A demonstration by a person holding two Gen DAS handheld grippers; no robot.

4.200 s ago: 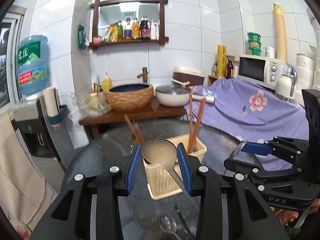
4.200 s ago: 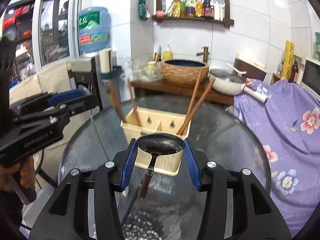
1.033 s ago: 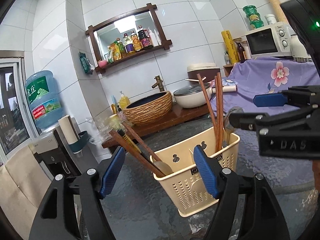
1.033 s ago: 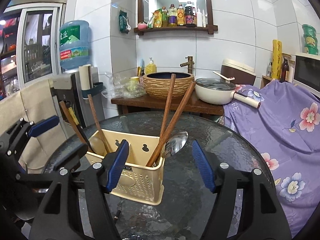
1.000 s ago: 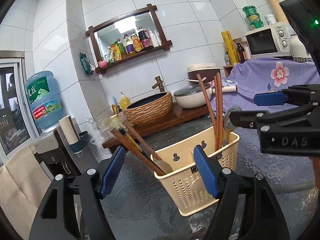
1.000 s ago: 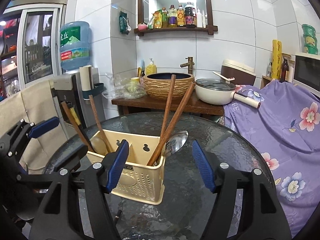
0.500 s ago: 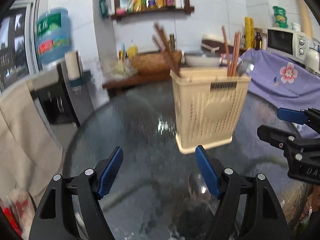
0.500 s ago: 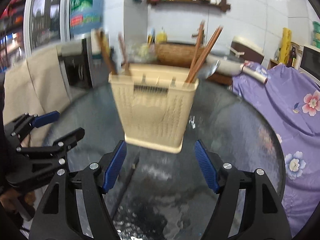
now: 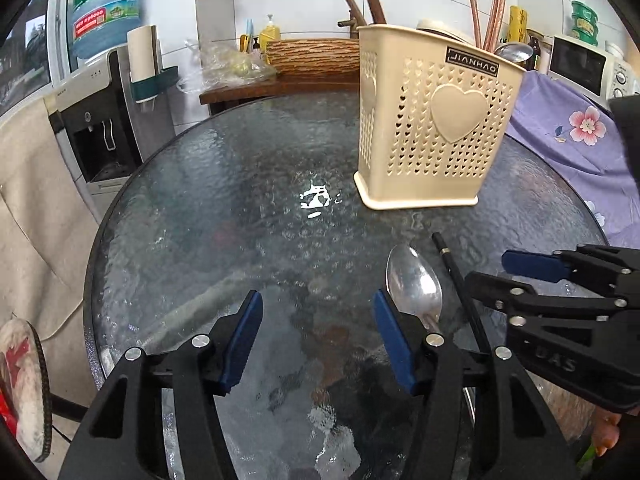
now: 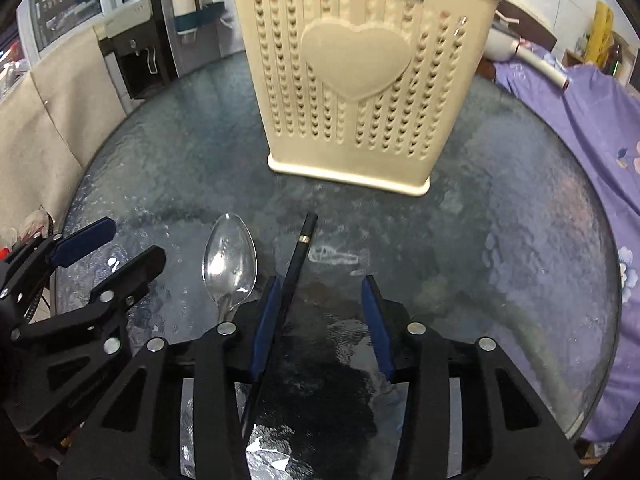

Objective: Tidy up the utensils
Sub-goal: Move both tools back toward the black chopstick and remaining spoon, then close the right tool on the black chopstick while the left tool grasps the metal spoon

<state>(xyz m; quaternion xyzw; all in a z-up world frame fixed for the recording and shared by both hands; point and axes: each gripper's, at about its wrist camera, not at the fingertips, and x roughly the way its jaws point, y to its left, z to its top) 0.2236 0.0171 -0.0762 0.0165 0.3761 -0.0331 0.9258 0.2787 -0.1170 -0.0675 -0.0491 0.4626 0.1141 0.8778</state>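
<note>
A cream slotted utensil caddy stands on the round glass table, with chopsticks and a spoon sticking out of it. On the glass in front of it lie a metal spoon and a black chopstick. My left gripper hangs low over the table, its jaws closing on nothing; the spoon lies just outside its right finger. My right gripper is also closing. The chopstick runs between its jaws, along the left pad, and the right pad stands clear of it.
A water dispenser and a beige cloth stand beyond the table's left edge. Behind the caddy is a wooden bench with a woven basin. A purple flowered cloth and a microwave are on the right.
Both grippers have sunk toward the glass and tipped downward. The caddy now stands ahead of them, the spoon and black chopstick have come into view, and both pairs of jaws have narrowed.
</note>
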